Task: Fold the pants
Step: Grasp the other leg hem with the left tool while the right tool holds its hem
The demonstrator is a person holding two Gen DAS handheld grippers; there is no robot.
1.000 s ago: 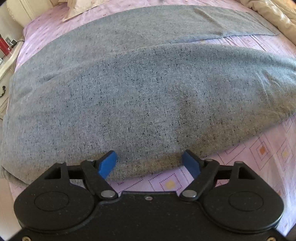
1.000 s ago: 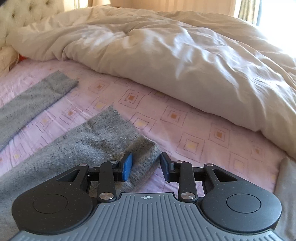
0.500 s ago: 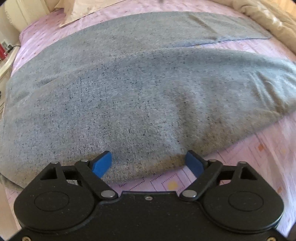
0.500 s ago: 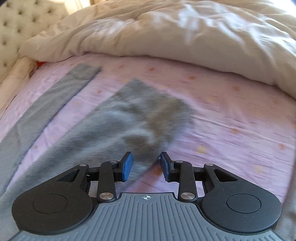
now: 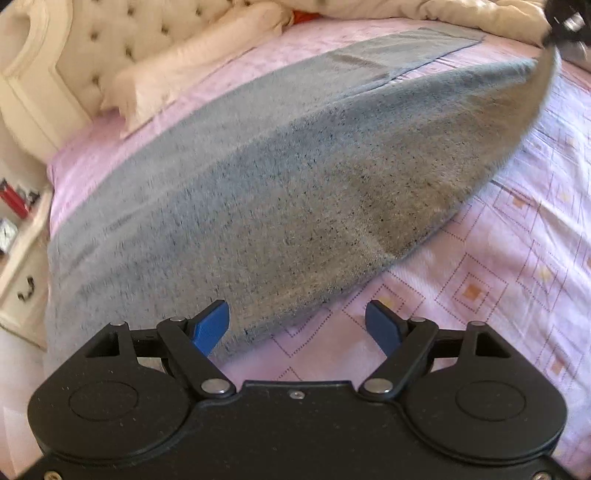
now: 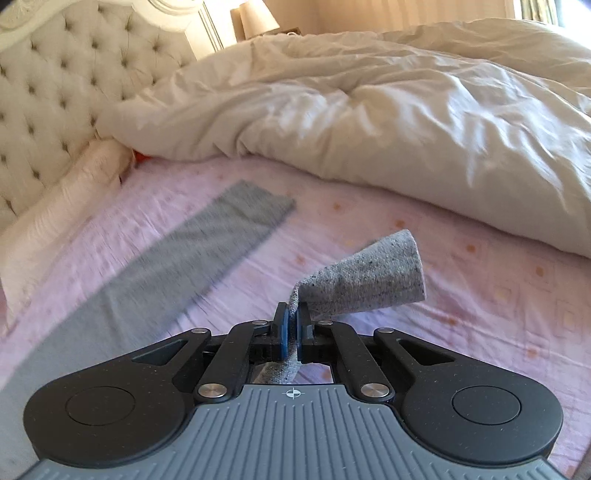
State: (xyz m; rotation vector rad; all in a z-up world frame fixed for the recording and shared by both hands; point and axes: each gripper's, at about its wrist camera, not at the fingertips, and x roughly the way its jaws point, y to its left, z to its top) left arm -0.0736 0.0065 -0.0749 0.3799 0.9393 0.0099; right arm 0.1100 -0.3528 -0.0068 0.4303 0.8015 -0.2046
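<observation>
Grey speckled pants [image 5: 280, 192] lie across the pink patterned bedsheet [image 5: 517, 258]. In the left wrist view my left gripper [image 5: 297, 325] stands open over the near edge of the pants, nothing pinched between its blue pads. The near leg rises at the top right to a dark shape, my right gripper [image 5: 565, 18]. In the right wrist view my right gripper [image 6: 291, 332] is shut on the cuff [image 6: 365, 284] of that leg, which sticks up and curls forward beyond the pads. The other leg [image 6: 207, 251] lies flat on the sheet to the left.
A rumpled cream duvet [image 6: 388, 122] fills the far side of the bed. A tufted cream headboard [image 6: 55, 103] and a pillow [image 6: 62, 206] are at the left. A white bedside cabinet [image 5: 18, 266] with small items stands beyond the bed's left edge.
My right gripper has shut on the leg cuff and lifted it off the sheet. My left gripper has slid along the pants' near edge and rolled; the near leg now rises at its far end.
</observation>
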